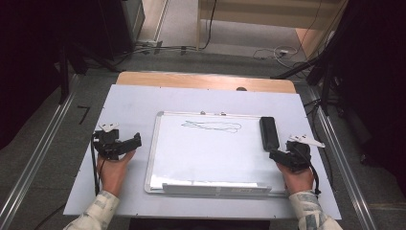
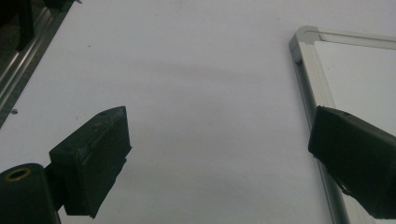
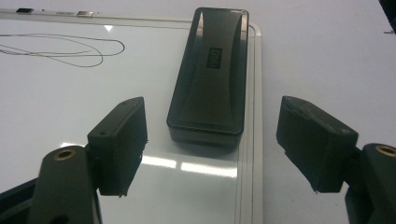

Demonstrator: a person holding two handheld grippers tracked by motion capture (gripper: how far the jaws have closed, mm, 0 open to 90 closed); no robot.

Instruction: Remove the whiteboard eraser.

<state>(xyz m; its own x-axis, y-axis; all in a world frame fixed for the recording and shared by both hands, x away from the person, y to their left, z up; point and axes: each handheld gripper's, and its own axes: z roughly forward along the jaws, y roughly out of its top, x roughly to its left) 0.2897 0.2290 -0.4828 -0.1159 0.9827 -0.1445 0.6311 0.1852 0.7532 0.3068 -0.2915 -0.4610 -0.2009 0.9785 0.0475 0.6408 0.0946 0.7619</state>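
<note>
A whiteboard (image 1: 210, 148) is lying flat on a pale sheet (image 1: 134, 103) that is covering the table, its metal frame running round it and a tray strip sitting along the near edge. A thin scribbled line (image 1: 213, 126) is showing on the board's upper part.

A black eraser (image 1: 269, 132) is resting on the right-hand edge of the whiteboard, long side running along the frame, partly overlapping that frame. In the right gripper view the eraser (image 3: 209, 74) is lying just ahead of the jaws and roughly midway between their lines, top face up, with the scribbled line (image 3: 60, 49) off to its left.

The right gripper (image 1: 283, 154) is sitting in the person's right hand (image 1: 298, 176) just below the eraser's near end, not touching it. Its jaws are standing wide apart with nothing between the pads (image 3: 122, 144); the board surface is showing in the gap.

The left gripper (image 1: 130, 143) is being held in the left hand (image 1: 112, 173) over the pale sheet, just left of the whiteboard's left frame. In the left gripper view its jaws are likewise standing well apart and holding nothing, with the whiteboard's corner (image 2: 302, 36) lying beyond the jaw on that view's right
</note>
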